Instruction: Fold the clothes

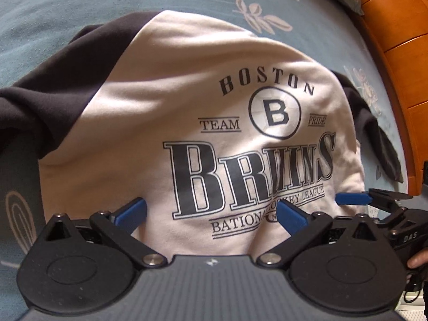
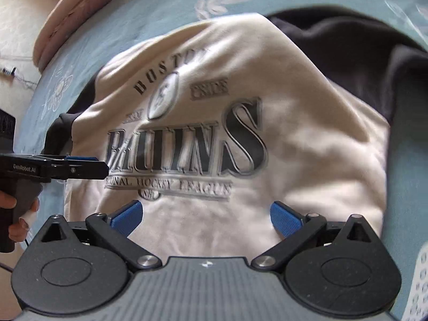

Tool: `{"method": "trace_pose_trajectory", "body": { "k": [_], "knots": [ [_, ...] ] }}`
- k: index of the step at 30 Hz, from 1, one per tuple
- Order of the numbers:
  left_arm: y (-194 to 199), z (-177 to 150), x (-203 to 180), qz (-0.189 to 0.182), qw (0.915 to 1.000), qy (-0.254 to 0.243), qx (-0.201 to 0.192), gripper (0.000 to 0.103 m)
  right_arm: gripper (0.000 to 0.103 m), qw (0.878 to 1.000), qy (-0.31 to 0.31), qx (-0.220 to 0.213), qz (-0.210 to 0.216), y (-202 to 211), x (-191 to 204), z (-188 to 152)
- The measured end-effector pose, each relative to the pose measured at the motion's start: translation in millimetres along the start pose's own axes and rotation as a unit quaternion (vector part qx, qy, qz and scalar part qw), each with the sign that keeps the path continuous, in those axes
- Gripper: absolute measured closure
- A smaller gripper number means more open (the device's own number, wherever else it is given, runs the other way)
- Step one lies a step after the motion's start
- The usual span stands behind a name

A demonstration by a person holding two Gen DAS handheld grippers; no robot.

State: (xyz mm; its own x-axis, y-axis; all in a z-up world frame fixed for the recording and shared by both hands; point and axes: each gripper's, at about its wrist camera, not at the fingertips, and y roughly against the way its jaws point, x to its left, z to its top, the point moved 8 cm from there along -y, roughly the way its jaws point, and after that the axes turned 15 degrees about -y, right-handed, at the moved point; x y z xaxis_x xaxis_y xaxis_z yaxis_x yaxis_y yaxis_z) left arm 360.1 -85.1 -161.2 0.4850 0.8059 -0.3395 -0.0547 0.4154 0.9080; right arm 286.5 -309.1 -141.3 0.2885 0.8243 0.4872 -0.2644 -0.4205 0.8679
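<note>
Right wrist: my right gripper spread wide over the sweatshirt

Cream front with dark print fills centre; dark sleeve at one o'clock, left gripper entering at nine o'clock, blue bedsheet at twelve.

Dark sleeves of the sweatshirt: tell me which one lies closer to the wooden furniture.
The sleeve on the right edge of the left wrist view, trailing toward the orange wooden furniture. The other sleeve spreads over the blue bedspread, far from the wood.
</note>
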Motion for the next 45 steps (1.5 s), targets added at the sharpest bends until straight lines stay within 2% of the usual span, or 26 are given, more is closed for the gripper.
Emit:
{"method": "trace_pose_trajectory", "body": {
  "k": [1,3,4,8,14,19,21,25,27,31,36,39,41,43,45],
  "knots": [
    [2,-1,0,0.006,0.9997,0.016,0.016,0.002,0.0,1.0,-0.012,0.008,0.001,4,-4,-2],
    [9,-4,-1,0.012,0.998,0.047,0.041,0.012,0.0,0.999,-0.036,0.024,0.002,12,-13,-5],
    [16,-4,-4,0.012,0.9976,0.055,0.041,0.014,0.0,0.998,-0.046,0.032,0.003,17,-17,-6],
    [44,14,-17,0.019,0.9984,0.053,0.009,0.014,0.0,0.999,-0.01,0.044,0.014,43,-25,10],
    [61,81,-10,0.029,0.9974,0.021,-0.063,0.014,0.0,0.996,0.067,0.006,0.058,62,-10,94],
    [56,146,18,0.06,0.992,-0.026,-0.108,0.014,0.0,0.989,0.101,-0.023,0.11,38,29,163],
    [47,167,31,0.061,0.9902,-0.047,-0.117,0.014,0.0,0.985,0.115,-0.01,0.125,15,44,176],
    [23,197,51,0.039,0.9895,-0.082,-0.112,0.013,0.0,0.98,0.144,0.026,0.137,-30,67,188],
    [5,201,58,0.014,0.9929,-0.081,-0.086,0.013,0.0,0.98,0.146,0.047,0.127,-46,68,189],
    [-17,180,52,-0.066,0.9951,-0.068,-0.029,0.014,0.0,0.977,0.13,0.097,0.137,-56,66,176],
    [8,125,9,-0.119,0.985,-0.125,-0.009,0.014,0.0,0.966,0.139,0.139,0.17,-32,76,142],
    [19,82,-12,-0.157,0.9798,-0.122,0.024,0.013,0.0,0.958,0.151,0.164,0.182,-18,81,111],
    [16,51,-17,-0.165,0.9779,-0.117,0.054,0.012,0.0,0.948,0.164,0.2,0.185,-17,80,81],
    [6,18,-19,-0.164,0.9772,-0.102,0.087,0.013,0.0,0.944,0.156,0.239,0.165,-25,68,48],
    [-2,-6,-22,-0.147,0.9788,-0.097,0.104,0.014,0.0,0.942,0.147,0.267,0.139,-34,54,17]
  ]
}}
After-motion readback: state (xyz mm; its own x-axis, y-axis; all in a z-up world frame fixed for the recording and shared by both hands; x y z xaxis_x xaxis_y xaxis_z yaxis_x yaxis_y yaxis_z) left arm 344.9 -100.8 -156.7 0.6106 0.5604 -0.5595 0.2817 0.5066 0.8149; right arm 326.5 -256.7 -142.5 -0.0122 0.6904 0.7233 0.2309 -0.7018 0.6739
